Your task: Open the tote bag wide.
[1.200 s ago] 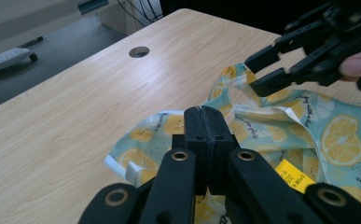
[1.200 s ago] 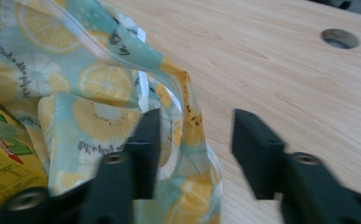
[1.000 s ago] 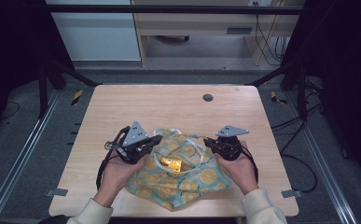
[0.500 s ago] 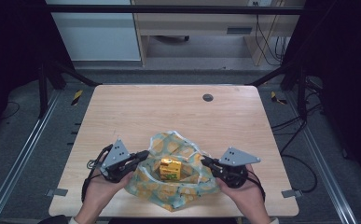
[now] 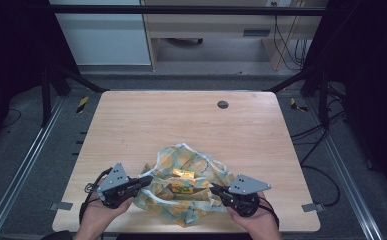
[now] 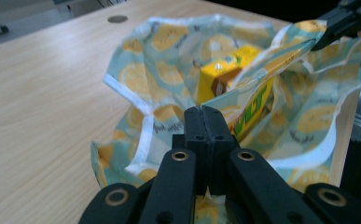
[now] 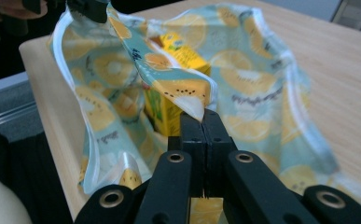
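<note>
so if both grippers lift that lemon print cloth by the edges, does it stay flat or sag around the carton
Probably sags: the cloth already droops in soft folds between the left gripper and right gripper, so it looks floppy. The yellow carton standing inside looks boxy and rigid, so it may tip as the fabric pouches. Both pinch only thin edges, which might slip.

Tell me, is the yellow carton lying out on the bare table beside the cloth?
No, the yellow carton sits on the fruit-print cloth, with fabric raised around it.
</note>
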The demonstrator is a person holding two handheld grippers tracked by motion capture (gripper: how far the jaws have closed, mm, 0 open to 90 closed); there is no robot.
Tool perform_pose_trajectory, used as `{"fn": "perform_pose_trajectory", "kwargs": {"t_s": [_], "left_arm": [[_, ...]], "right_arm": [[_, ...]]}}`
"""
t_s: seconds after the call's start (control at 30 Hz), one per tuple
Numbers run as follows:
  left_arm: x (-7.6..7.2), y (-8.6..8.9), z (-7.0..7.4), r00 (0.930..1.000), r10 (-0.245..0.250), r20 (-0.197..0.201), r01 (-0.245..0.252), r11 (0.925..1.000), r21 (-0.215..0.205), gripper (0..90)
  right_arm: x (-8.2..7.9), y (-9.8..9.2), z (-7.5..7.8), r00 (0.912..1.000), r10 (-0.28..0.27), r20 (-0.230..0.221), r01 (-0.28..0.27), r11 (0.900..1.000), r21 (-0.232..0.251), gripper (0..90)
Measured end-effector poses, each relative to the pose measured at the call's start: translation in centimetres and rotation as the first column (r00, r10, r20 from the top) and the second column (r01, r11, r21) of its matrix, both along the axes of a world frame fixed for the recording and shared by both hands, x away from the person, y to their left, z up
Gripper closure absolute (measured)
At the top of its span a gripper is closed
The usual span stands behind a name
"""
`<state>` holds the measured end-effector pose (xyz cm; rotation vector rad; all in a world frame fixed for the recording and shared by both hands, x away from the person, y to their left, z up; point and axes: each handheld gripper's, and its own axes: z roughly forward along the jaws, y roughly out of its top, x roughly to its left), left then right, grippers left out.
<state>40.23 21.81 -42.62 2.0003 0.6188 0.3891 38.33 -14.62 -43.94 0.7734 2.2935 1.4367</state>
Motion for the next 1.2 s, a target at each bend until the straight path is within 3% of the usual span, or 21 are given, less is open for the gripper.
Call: {"fn": "perform_pose_trajectory", "kwargs": {"t_s": [0.1, 0.3, 0.43, 0.63, 0.73, 0.83, 0.97, 1.03, 1.1, 1.2], "left_arm": [[-0.3, 0.0, -0.5, 0.9997, -0.02, -0.011, 0.021, 0.9983, 0.055, 90.0], [-0.2, -0.3, -2.3, 0.9958, -0.055, -0.073, 0.065, 0.9878, 0.141, 90.0], [0.0, -1.0, -3.1, 0.9946, -0.055, -0.088, 0.074, 0.9712, 0.227, 90.0], [0.1, -1.2, -3.7, 0.9936, -0.047, -0.102, 0.075, 0.9547, 0.288, 90.0], [0.2, -1.4, -4.1, 0.9929, -0.044, -0.111, 0.08, 0.9355, 0.344, 90.0], [0.5, -1.5, -4.3, 0.9928, -0.03, -0.116, 0.07, 0.9333, 0.352, 90.0], [0.8, -1.5, -4.5, 0.9931, -0.012, -0.117, 0.052, 0.9364, 0.347, 90.0], [0.8, -1.5, -4.5, 0.9935, -0.012, -0.113, 0.051, 0.9378, 0.344, 90.0], [0.7, -1.5, -4.4, 0.9944, -0.007, -0.106, 0.043, 0.9399, 0.339, 90.0], [0.6, -1.3, -4.3, 0.9947, -0.001, -0.103, 0.035, 0.9443, 0.327, 90.0]], "right_arm": [[-0.2, 0.5, -0.6, 0.9996, 0.028, -0.01, -0.028, 0.999, -0.037, 89.8], [-0.2, 0.7, -1.4, 0.9977, 0.056, -0.039, -0.059, 0.995, -0.076, 89.8], [0.1, 1.1, -2.3, 0.9943, 0.074, -0.077, -0.083, 0.989, -0.123, 89.8], [0.3, 1.5, -3.0, 0.9907, 0.082, -0.109, -0.1, 0.98, -0.171, 89.9], [0.5, 1.8, -3.3, 0.9885, 0.081, -0.128, -0.104, 0.977, -0.185, 89.9], [0.8, 2.2, -3.7, 0.9867, 0.075, -0.145, -0.103, 0.976, -0.194, 89.9], [1.0, 2.4, -3.8, 0.9853, 0.075, -0.154, -0.104, 0.975, -0.195, 88.0], [0.8, 2.3, -3.5, 0.9868, 0.073, -0.145, -0.099, 0.978, -0.181, 78.8], [0.7, 2.2, -3.4, 0.9884, 0.069, -0.136, -0.092, 0.98, -0.177, 75.6], [0.2, 1.6, -2.2, 0.9941, 0.06, -0.091, -0.073, 0.985, -0.155, 63.5]]}}
